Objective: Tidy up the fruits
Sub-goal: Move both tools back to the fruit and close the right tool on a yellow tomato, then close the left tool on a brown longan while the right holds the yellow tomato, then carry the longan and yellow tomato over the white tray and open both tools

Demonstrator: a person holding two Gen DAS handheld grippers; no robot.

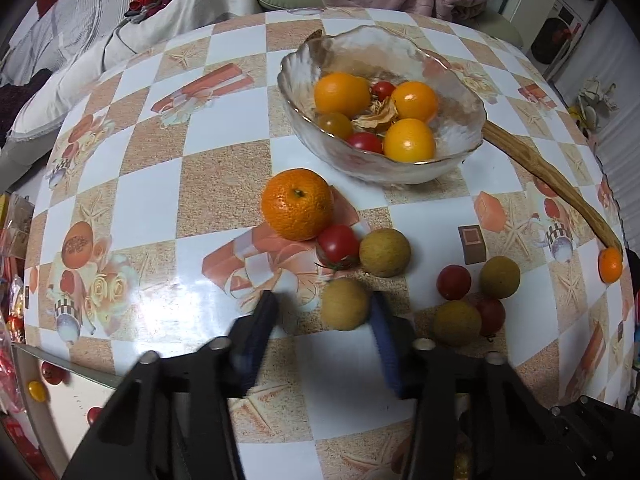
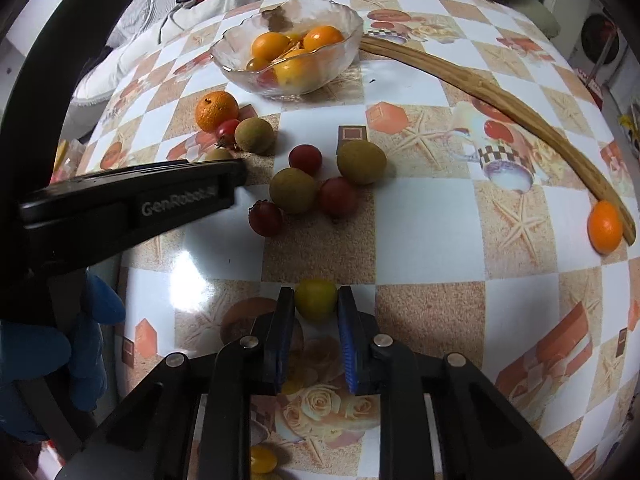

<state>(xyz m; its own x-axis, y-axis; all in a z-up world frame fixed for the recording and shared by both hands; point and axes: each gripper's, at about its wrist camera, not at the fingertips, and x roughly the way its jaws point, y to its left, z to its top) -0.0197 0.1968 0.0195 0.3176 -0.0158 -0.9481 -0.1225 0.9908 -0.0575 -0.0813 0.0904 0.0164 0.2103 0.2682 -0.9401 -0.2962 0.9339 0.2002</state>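
Observation:
A glass bowl [image 1: 460, 120] [image 2: 340, 24] at the far side holds orange-yellow fruits and cherry tomatoes. A tangerine [image 1: 297, 203] [image 2: 216, 110], red cherry tomatoes [image 1: 338, 243] and brown longans [image 1: 385, 252] lie loose on the table. My left gripper [image 1: 326, 306] is open with a brown longan [image 1: 345, 309] between its fingers, against the right one. My right gripper [image 2: 316, 300] is shut on a yellow-green fruit [image 2: 316, 299] low over the table. The left gripper's body [image 2: 132, 200] crosses the right wrist view.
A long wooden stick [image 2: 500, 92] [image 1: 552, 184] curves along the right side, with a small orange fruit [image 2: 605, 227] [image 1: 610, 265] at its near end. Bedding and clothes lie beyond the table's far edge. A yellow tomato [image 2: 262, 459] lies under the right gripper.

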